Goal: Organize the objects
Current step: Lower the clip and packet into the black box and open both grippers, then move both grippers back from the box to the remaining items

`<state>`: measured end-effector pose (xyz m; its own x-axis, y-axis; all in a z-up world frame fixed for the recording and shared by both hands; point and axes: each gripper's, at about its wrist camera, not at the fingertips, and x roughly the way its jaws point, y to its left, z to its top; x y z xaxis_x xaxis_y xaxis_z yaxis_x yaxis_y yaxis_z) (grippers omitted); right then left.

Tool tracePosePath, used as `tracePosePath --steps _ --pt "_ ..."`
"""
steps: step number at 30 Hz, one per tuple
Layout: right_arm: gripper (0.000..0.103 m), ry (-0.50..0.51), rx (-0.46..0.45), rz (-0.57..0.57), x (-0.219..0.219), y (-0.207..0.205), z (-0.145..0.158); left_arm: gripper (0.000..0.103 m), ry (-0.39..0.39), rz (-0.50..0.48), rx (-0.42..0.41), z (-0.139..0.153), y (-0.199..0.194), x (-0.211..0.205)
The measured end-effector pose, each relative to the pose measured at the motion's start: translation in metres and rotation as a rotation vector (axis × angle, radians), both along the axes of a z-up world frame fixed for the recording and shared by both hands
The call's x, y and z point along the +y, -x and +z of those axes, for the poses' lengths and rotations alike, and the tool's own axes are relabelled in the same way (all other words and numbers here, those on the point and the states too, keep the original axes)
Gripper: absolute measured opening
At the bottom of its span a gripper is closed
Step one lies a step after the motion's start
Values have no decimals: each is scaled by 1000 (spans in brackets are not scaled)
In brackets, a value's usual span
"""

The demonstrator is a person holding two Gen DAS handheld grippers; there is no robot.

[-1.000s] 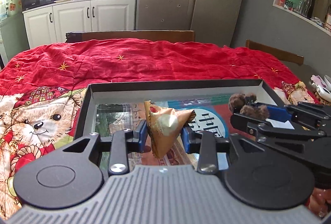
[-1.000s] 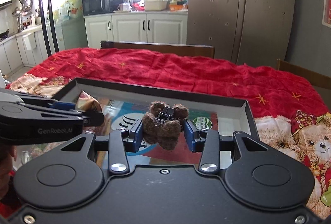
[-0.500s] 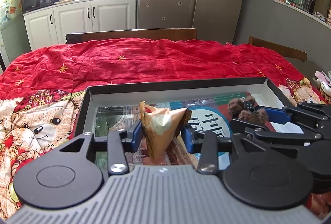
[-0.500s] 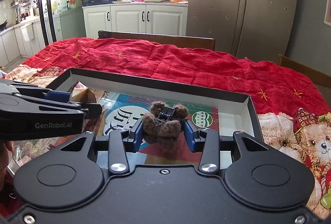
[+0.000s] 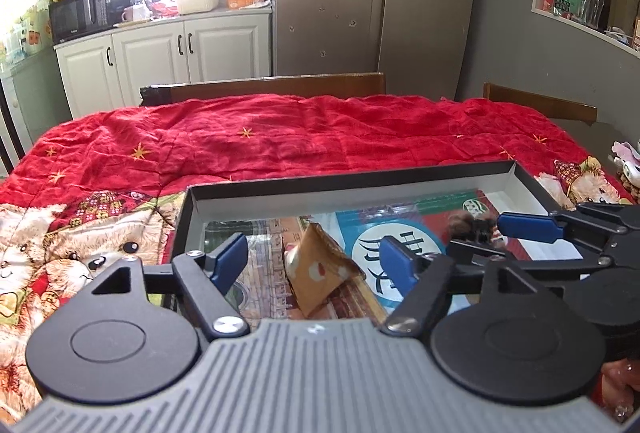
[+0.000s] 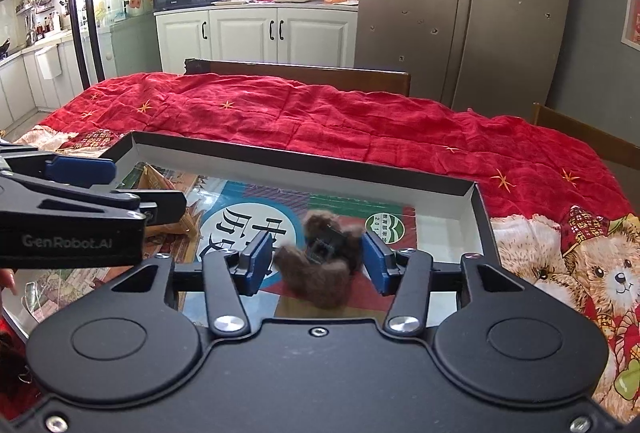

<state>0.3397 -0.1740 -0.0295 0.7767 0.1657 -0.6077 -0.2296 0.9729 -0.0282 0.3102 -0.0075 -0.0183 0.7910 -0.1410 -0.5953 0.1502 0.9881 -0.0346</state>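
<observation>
Both grippers let go of their things inside the open box.

The left gripper [image 5: 312, 261] has just been opening its jaws, and they stand wide, well clear of the tan pyramid-shaped packet [image 5: 318, 273], which lies on the box floor between them, so the drop is done. The right gripper [image 6: 316, 263] has also just been opening; the brown furry hair clip [image 6: 322, 265] sits between its pads, and the left pad is clear, but at the right pad I cannot tell if the fur touches. Both things lie in the shallow black-rimmed box [image 6: 304, 163] on the red quilt [image 6: 360, 121]. The two grippers are close side by side, so a sideways move could bump them.
</observation>
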Motion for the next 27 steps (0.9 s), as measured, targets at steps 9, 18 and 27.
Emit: tracePosePath --steps 9,18,27 --pt "57 -45 -31 -14 -13 19 17 91 9 -3 -35 17 23 7" --pt "57 -50 -49 16 -25 61 36 94 11 -25 -72 37 64 21" --pt "56 -15 -63 77 -23 115 51 95 -18 -79 -97 42 113 21"
